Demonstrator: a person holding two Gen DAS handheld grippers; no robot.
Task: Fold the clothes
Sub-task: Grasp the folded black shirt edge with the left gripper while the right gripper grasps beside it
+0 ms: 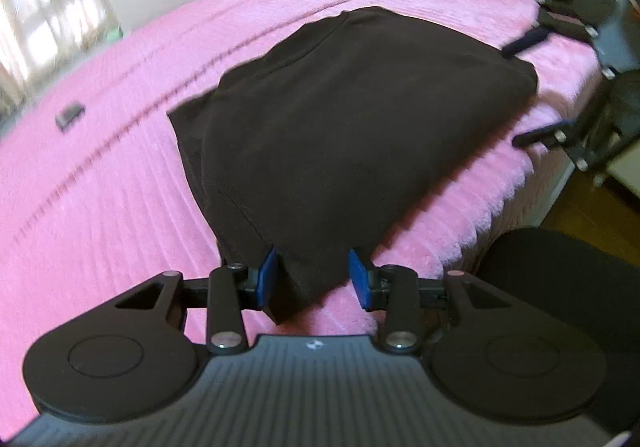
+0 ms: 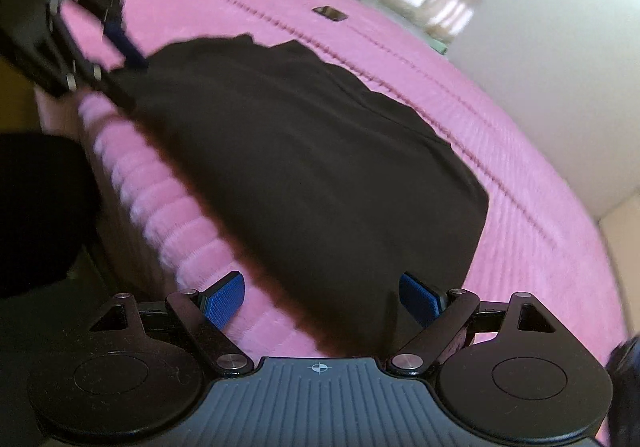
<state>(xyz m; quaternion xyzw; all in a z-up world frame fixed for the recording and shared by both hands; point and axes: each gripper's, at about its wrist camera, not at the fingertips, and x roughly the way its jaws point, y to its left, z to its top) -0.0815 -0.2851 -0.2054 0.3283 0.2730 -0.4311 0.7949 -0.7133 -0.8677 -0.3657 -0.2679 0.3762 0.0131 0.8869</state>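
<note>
Dark garment (image 1: 352, 127) lies partly folded, layered, near the pink bed's (image 1: 100, 207) front edge, with both the left gripper (image 1: 316, 279) and right gripper (image 2: 320, 299) spread wide, holding nothing, at opposite ends, so further folds probably remain.

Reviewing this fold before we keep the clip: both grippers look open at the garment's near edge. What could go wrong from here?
1. The dark folded garment lies near the edge of the pink bedspread; a pull toward the person may drag it off.
2. The left hand-held gripper straddles a layered corner; closing might catch only some layers.
3. The right hand-held gripper view is blurred, so its closing could miss the hem.
</note>
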